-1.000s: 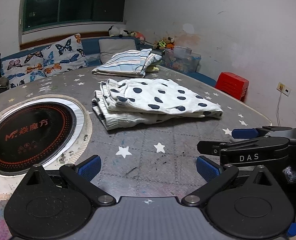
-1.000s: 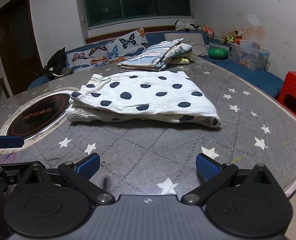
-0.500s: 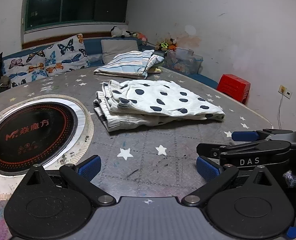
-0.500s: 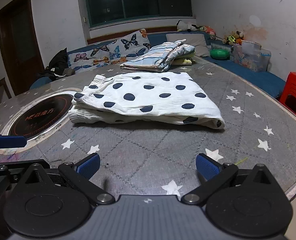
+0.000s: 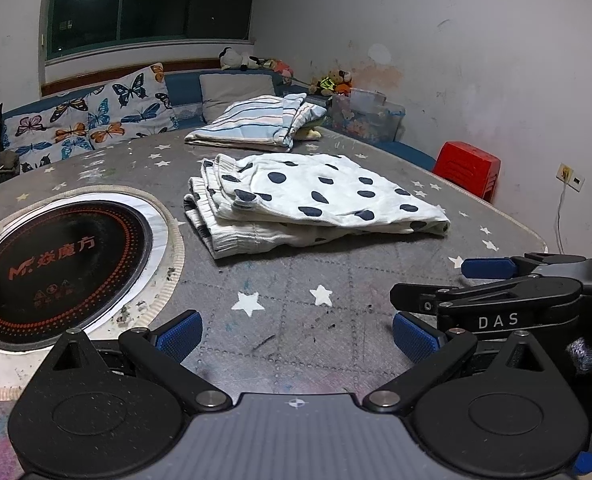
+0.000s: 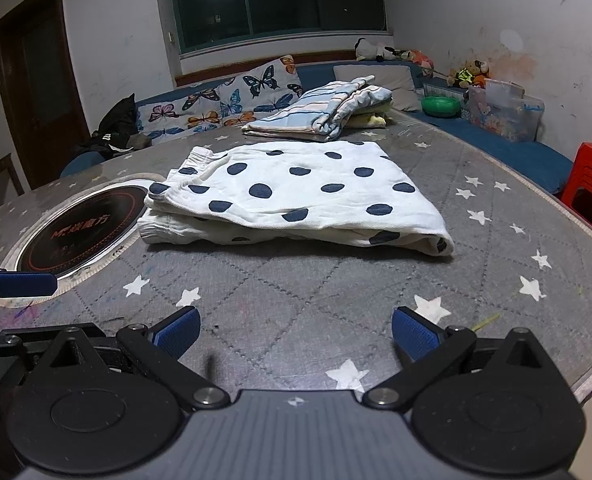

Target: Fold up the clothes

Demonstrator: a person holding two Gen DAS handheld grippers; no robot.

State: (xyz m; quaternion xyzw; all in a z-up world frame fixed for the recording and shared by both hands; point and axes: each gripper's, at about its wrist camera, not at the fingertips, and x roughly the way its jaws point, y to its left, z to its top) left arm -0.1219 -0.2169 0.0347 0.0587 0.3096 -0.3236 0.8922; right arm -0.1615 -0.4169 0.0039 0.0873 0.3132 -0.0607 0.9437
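Fingers (image 5: 178, 332) of both grippers spread wide, gripping nothing, low over the counter (image 6: 296, 296). Dotted garment (image 6: 296, 192) lies folded ahead, well apart, long axis crosswise; right gripper (image 6: 296, 330) faces it squarely, left gripper (image 5: 296, 334) nearer its waistband end.

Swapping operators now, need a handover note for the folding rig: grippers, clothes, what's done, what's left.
Left gripper: open, empty, low over the table short of the clothes.
Right gripper: open, empty, level beside the left one.
Polka-dot garment: lies folded in layers mid-table, next to the round cooktop; neither gripper touches it.
Striped garment: folded, at the far edge with a yellow item under it.
Done: both visible pieces look folded.
Left: the dotted one's layers sit a bit uneven; probably square it up or move it onto the far pile. No unfolded clothes in view.
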